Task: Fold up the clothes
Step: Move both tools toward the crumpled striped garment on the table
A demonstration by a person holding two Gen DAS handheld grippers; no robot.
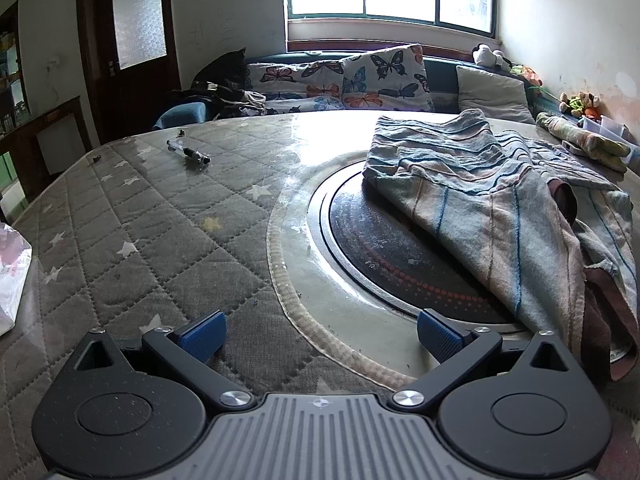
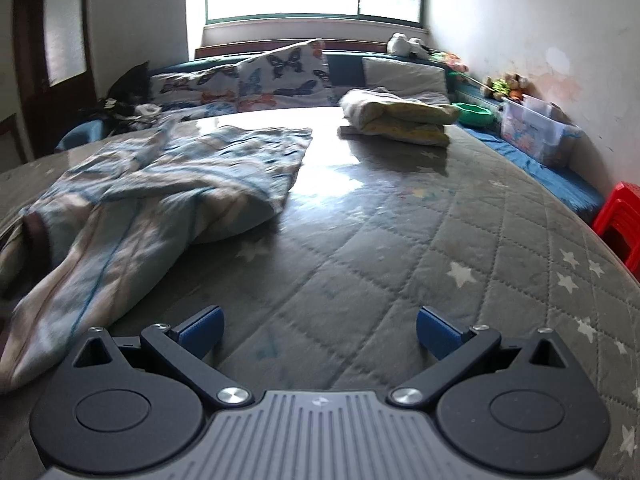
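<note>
A crumpled light-blue striped garment [image 1: 500, 200] with a dark brown collar lies on the round quilted table [image 1: 132, 220], partly over the dark round hotplate [image 1: 384, 256]. It lies ahead and right of my left gripper [image 1: 320, 334], which is open and empty above the table. In the right wrist view the same garment [image 2: 160, 184] lies ahead and left of my right gripper [image 2: 318, 332], which is open and empty. A sleeve end [image 2: 44, 320] reaches beside its left finger [image 2: 200, 330].
A folded yellow-white cloth [image 2: 396, 118] sits at the table's far right. A pen [image 1: 188, 153] lies far left. A white bag [image 1: 12, 276] is at the left edge. A sofa with butterfly cushions [image 1: 360, 80], a plastic box [image 2: 536, 132] and a red stool [image 2: 618, 220] surround the table.
</note>
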